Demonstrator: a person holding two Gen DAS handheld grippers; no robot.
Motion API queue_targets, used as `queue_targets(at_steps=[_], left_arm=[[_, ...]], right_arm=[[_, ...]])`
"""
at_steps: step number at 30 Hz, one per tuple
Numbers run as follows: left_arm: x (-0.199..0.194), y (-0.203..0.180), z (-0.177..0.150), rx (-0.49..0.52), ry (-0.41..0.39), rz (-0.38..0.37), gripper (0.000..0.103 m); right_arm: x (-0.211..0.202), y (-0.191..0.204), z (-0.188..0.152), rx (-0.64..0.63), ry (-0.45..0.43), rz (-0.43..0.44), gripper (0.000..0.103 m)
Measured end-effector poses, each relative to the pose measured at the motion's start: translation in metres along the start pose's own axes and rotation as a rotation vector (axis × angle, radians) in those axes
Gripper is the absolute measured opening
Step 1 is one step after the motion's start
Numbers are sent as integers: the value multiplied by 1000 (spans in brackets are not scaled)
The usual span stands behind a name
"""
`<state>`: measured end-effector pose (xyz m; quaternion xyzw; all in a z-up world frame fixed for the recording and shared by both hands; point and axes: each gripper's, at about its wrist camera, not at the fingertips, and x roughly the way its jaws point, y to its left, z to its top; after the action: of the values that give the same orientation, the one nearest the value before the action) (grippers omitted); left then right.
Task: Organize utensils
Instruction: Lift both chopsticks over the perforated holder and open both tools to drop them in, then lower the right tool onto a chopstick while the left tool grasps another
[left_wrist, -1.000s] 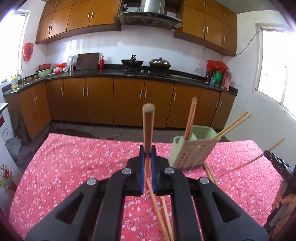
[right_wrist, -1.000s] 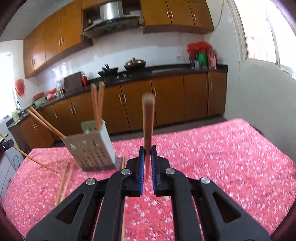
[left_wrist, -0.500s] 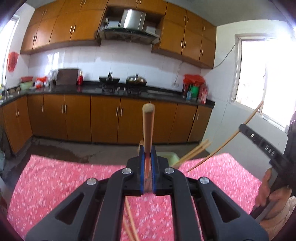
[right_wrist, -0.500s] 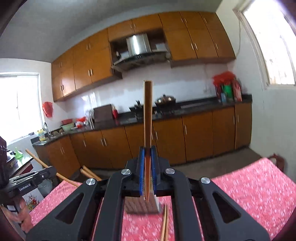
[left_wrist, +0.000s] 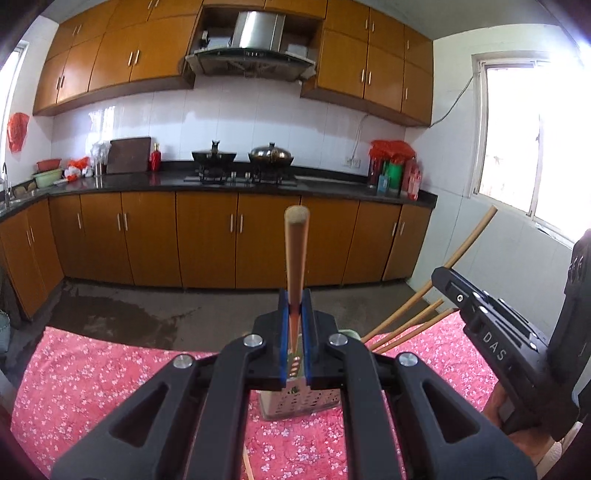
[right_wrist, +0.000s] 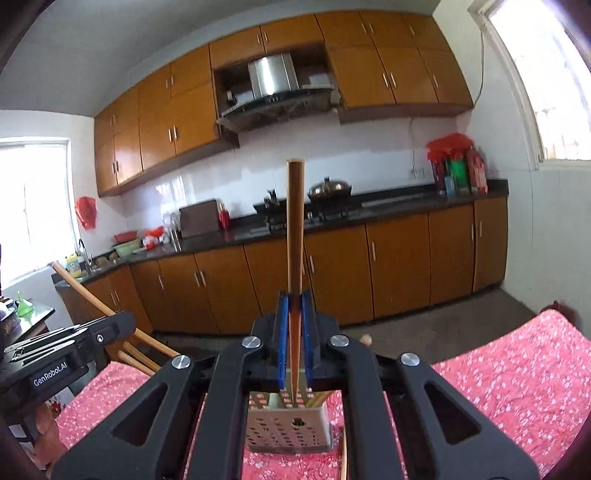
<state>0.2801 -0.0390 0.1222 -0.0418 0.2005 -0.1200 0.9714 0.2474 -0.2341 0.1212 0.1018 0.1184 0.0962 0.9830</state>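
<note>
In the left wrist view my left gripper (left_wrist: 294, 306) is shut on a wooden chopstick (left_wrist: 295, 251) that stands upright. Just below and behind its jaws sits the pale perforated utensil holder (left_wrist: 299, 404) on the red floral tablecloth (left_wrist: 92, 380), with chopsticks (left_wrist: 410, 325) leaning out to the right. My right gripper (right_wrist: 294, 306) is shut on another upright chopstick (right_wrist: 295, 229), whose lower tip hangs over the holder (right_wrist: 288, 432). Each gripper shows in the other's view: the right gripper (left_wrist: 443, 277) at the right, the left gripper (right_wrist: 122, 325) at the left.
Loose chopsticks (right_wrist: 343, 458) lie on the cloth beside the holder, and another loose chopstick (left_wrist: 246, 465) shows under my left gripper. A hand (left_wrist: 498, 402) holds the right gripper. Beyond the table edge are the bare floor (left_wrist: 184, 306) and the kitchen cabinets (left_wrist: 207, 236).
Both grippers rose and closed in on the holder from either side, each keeping its chopstick. The holder now sits right under the jaws in both views.
</note>
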Motion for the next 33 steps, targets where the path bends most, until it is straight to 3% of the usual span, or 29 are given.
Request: queue_targets(at_steps=[5, 7, 8, 15, 20, 23, 26, 28, 33], left_arm=[[13, 7, -1, -18, 19, 2, 10], [11, 9, 1, -19, 12, 4, 12], [9, 9, 1, -21, 8, 5, 15], [-24, 18, 8, -47, -46, 16, 24], [-60, 36, -2, -62, -59, 62, 27], [-72, 49, -25, -50, -35, 124, 31], [-67, 65, -59, -37, 35, 186, 31], [-54, 80, -88, -46, 119, 223, 31], [-29, 102, -139, -109, 269, 233, 31]], right_arm=[[7, -9, -4, 28, 46, 9, 12], [3, -7, -3, 25, 42, 2, 28], [0, -7, -2, 21, 35, -2, 29], [-30, -9, 11, -5, -9, -35, 33], [-50, -29, -3, 3, 43, -92, 33], [-52, -47, -29, 16, 134, -129, 33], [-37, -64, -72, 36, 293, -146, 32], [-24, -72, -107, 63, 420, -116, 22], [-5, -62, -172, 39, 624, -51, 17]])
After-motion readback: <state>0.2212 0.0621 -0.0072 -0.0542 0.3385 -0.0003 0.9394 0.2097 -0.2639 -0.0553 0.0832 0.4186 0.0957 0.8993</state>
